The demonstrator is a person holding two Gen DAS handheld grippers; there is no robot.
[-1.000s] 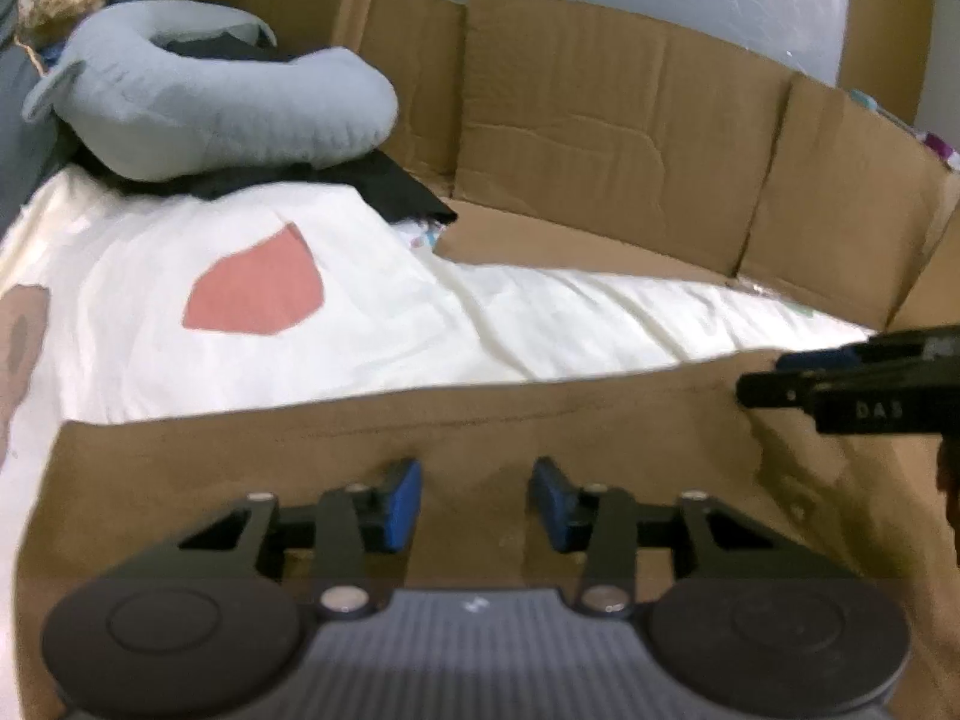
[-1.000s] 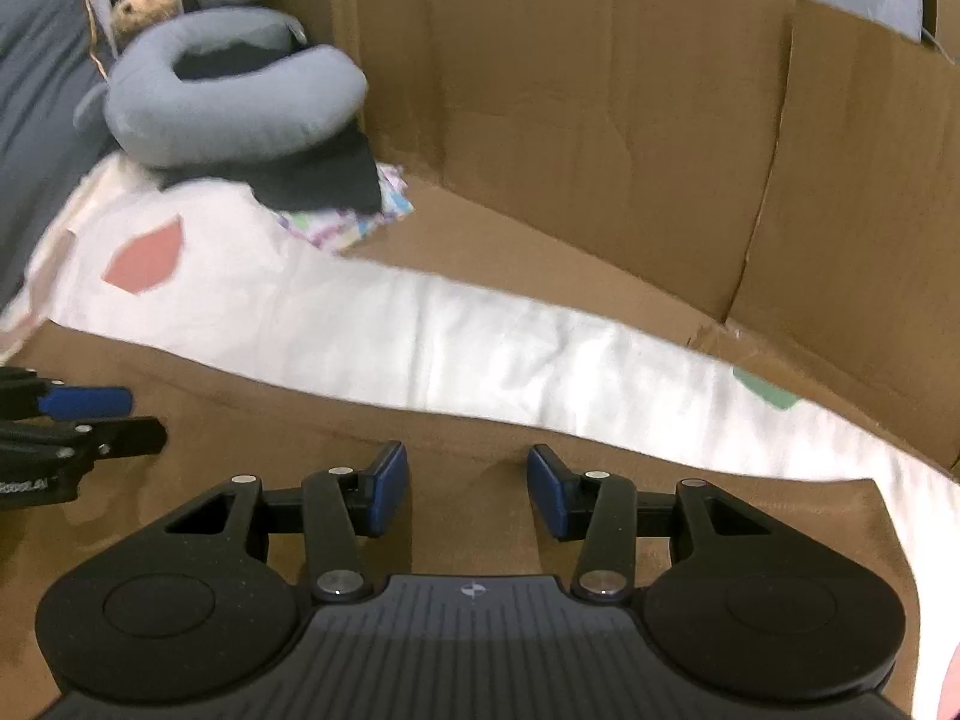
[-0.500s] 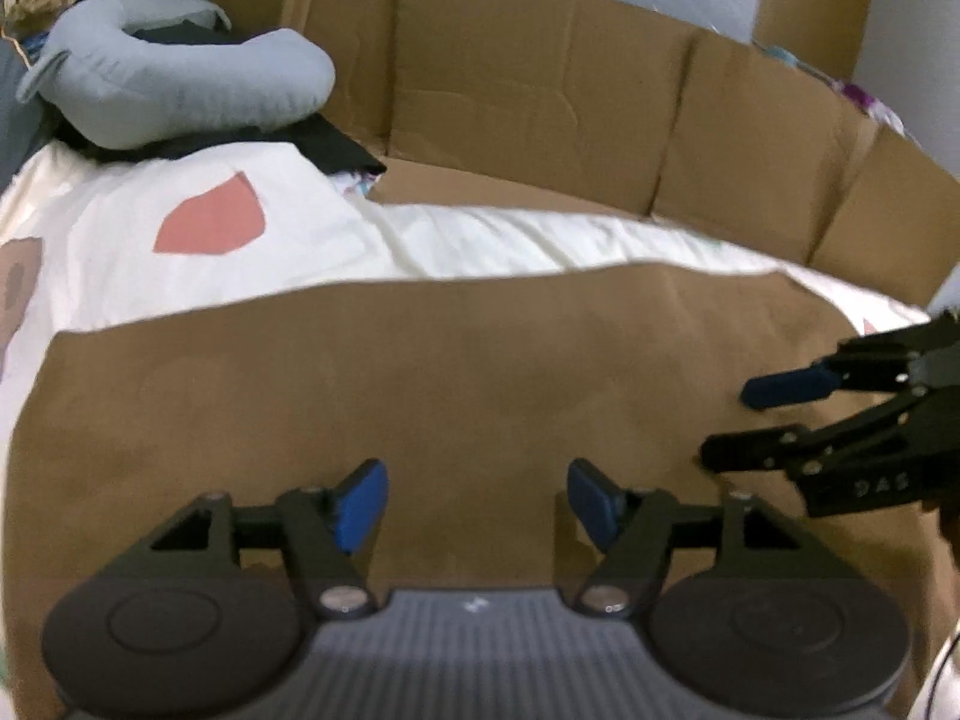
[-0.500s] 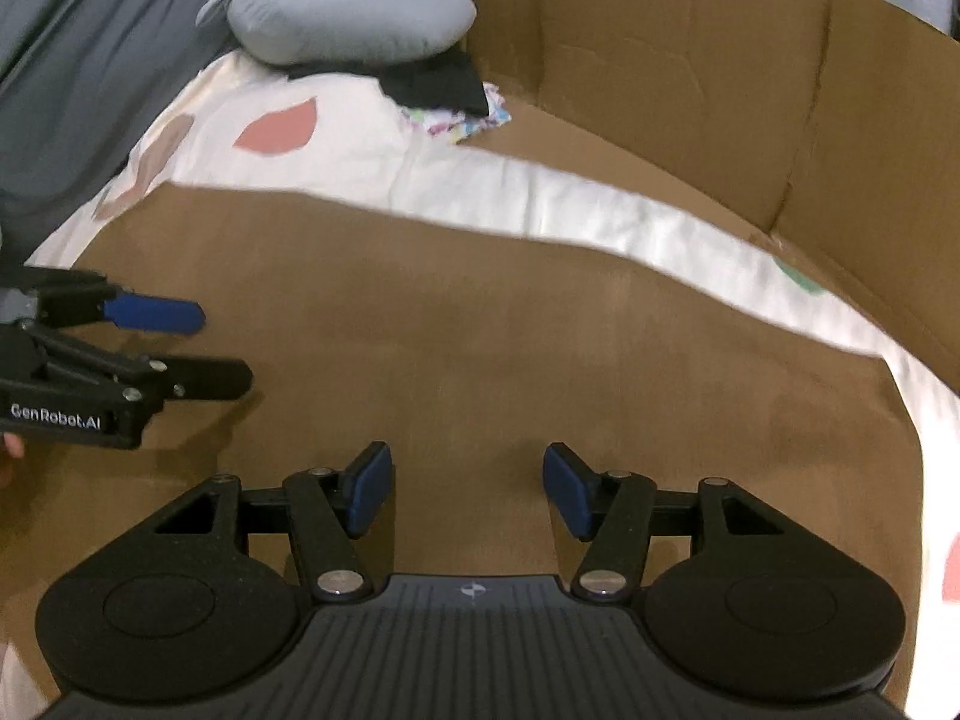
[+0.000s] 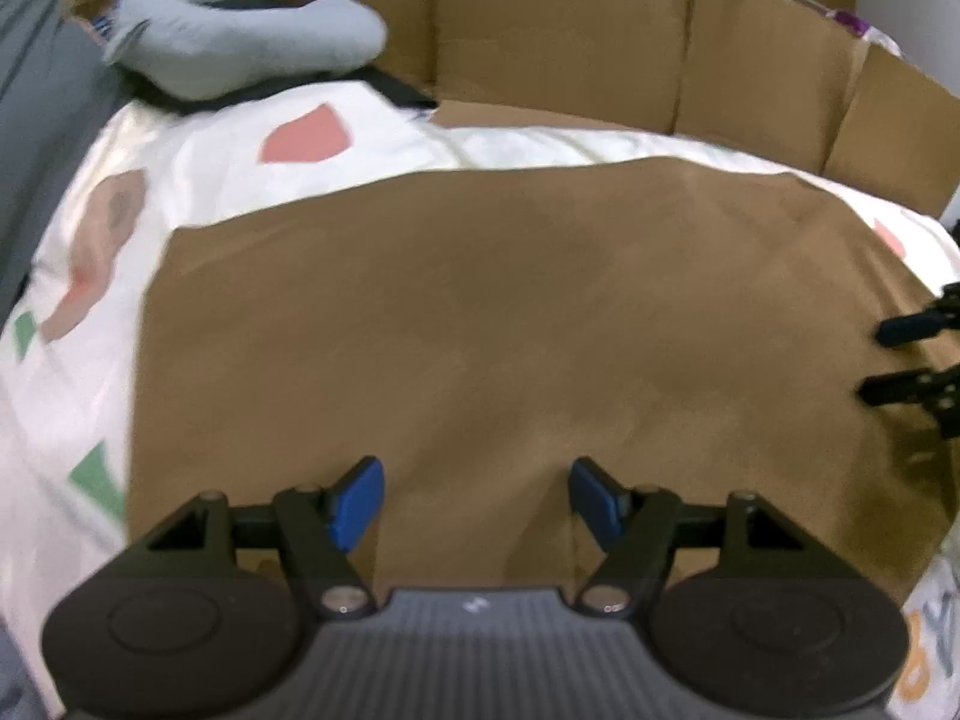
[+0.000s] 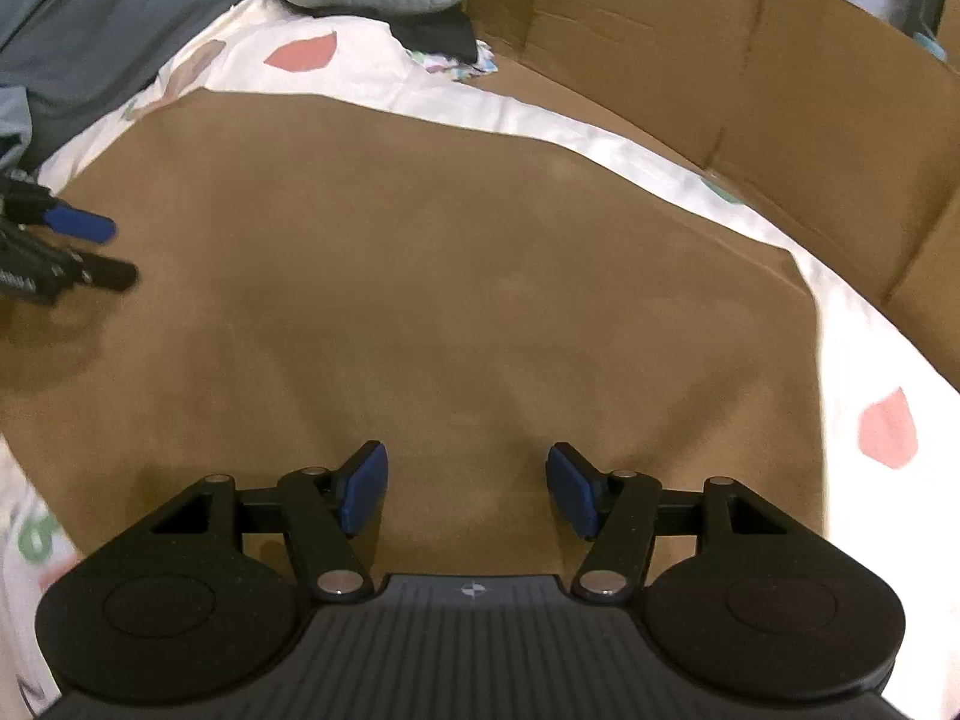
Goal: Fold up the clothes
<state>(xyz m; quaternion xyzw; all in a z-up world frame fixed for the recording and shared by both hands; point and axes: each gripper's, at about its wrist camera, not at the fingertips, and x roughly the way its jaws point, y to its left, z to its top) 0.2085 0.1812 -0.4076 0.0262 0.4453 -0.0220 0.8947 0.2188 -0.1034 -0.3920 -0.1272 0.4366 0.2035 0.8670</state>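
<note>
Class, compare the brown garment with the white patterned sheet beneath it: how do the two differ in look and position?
The brown garment is one plain colour; the white patterned sheet carries pink and green shapes. The garment lies on top, spread flat; the sheet lies under it and shows beyond its edges. Both are cloth, and neither open gripper holds either.

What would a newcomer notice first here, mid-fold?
The brown garment fills the middle, lying flat on the white patterned sheet. Both grippers, left and right, hover over its near edge, fingers apart, nothing between them. A grey neck pillow sits far left by the cardboard wall.
</note>
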